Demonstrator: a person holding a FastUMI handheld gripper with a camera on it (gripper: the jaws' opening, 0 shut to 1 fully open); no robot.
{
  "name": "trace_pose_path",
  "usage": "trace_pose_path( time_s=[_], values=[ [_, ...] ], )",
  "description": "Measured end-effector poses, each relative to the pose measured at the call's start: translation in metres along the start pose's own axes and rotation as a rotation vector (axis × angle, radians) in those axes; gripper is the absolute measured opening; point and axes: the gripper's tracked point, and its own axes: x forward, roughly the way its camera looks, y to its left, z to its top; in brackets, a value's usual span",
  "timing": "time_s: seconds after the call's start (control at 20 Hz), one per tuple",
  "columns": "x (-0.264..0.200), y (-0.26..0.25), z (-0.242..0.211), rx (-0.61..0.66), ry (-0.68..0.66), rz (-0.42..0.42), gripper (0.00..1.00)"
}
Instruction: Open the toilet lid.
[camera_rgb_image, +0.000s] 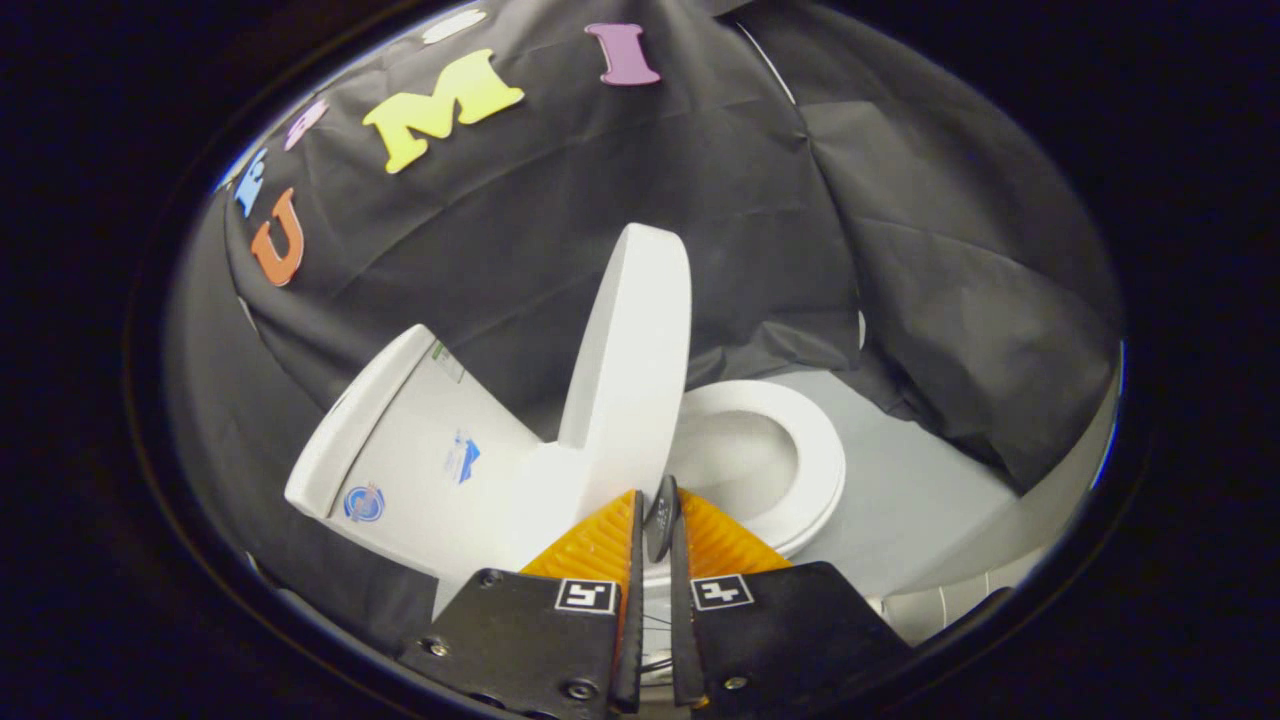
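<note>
lid (630, 370) stands raised just ahead of the gripper (657, 520) fingers (nearly closed), tank (400, 450) to its left, seat (810, 450) to its right

Fisheye camera riding on the tongs (655, 520), tilted sideways, looking forward and down, close over the toilet (560, 450)
</note>
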Motion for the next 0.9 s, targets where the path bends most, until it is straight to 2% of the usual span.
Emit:
trace_pose_path(
  time_s=[0.35,0.55,0.9],
  values=[
    [-0.008,0.031,0.005,-0.078,-0.023,0.007,0.14],
    [-0.007,0.048,0.003,-0.141,-0.049,-0.024,0.15],
    [-0.008,0.076,0.0,-0.22,-0.067,-0.025,0.14]
  ],
)
